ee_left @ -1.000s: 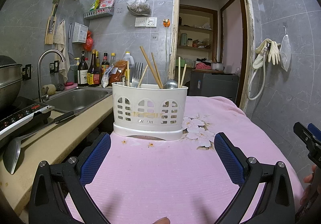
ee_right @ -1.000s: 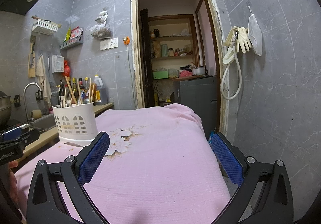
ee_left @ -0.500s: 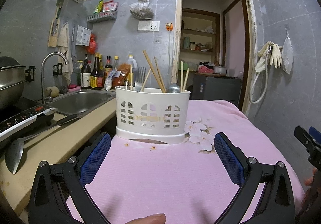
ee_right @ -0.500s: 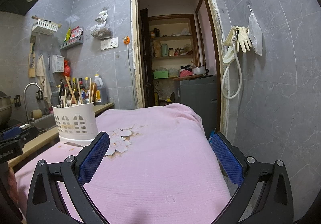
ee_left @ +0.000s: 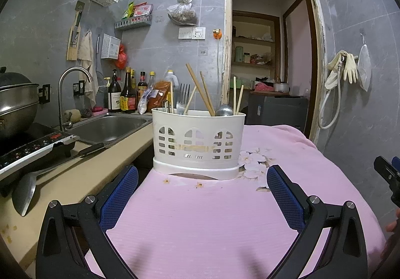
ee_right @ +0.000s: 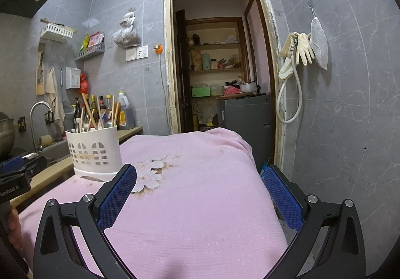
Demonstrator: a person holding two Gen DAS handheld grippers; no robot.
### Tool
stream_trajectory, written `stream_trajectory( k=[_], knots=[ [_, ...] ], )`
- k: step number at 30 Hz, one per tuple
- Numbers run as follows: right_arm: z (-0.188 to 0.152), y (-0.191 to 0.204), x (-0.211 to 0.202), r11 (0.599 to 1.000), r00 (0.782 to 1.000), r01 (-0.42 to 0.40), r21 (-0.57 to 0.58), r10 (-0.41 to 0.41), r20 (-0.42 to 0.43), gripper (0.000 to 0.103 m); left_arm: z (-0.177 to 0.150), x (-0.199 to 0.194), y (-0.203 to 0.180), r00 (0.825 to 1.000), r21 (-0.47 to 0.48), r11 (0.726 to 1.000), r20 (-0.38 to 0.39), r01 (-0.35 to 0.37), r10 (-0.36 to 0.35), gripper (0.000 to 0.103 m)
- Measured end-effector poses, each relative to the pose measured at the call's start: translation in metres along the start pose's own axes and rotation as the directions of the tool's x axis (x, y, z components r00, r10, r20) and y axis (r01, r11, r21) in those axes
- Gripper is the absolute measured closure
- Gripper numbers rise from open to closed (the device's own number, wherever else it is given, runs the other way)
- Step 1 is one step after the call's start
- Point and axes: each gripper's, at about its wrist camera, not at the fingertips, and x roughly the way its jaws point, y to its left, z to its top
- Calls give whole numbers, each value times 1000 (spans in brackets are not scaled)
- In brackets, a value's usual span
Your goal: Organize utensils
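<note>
Utensils (ee_left: pixel 200 93) stand in the caddy (ee_left: pixel 198 144) on the pink cloth (ee_left: pixel 225 216), both grippers' jaws spread empty: sorted already, or about to be pulled.

The only readable text is "GenRobot.AI", printed in white on the black body of the left gripper (ee_right: pixel 15 179). Bottle labels by the sink are too small to read.

Grey marble-look tiles (ee_right: pixel 350 103) cover the kitchen walls. An open doorway (ee_left: pixel 270 53) with a worn, pale frame leads to a small room with wooden shelves (ee_right: pixel 215 58). A steel sink (ee_left: pixel 107 126) with a curved faucet (ee_left: pixel 72 73) sits in the beige counter (ee_left: pixel 75 179).
</note>
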Motion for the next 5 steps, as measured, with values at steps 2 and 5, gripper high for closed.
stream_trajectory(
  k=[2,5],
  knots=[
    [0,0,-1,1000,1000,1,0,-1,0,0,0,0,1,1000,-1,1000,-1,-1,1,2],
    [0,0,-1,1000,1000,0,1,0,-1,0,0,0,1,1000,-2,1000,-2,0,0,2]
  ],
)
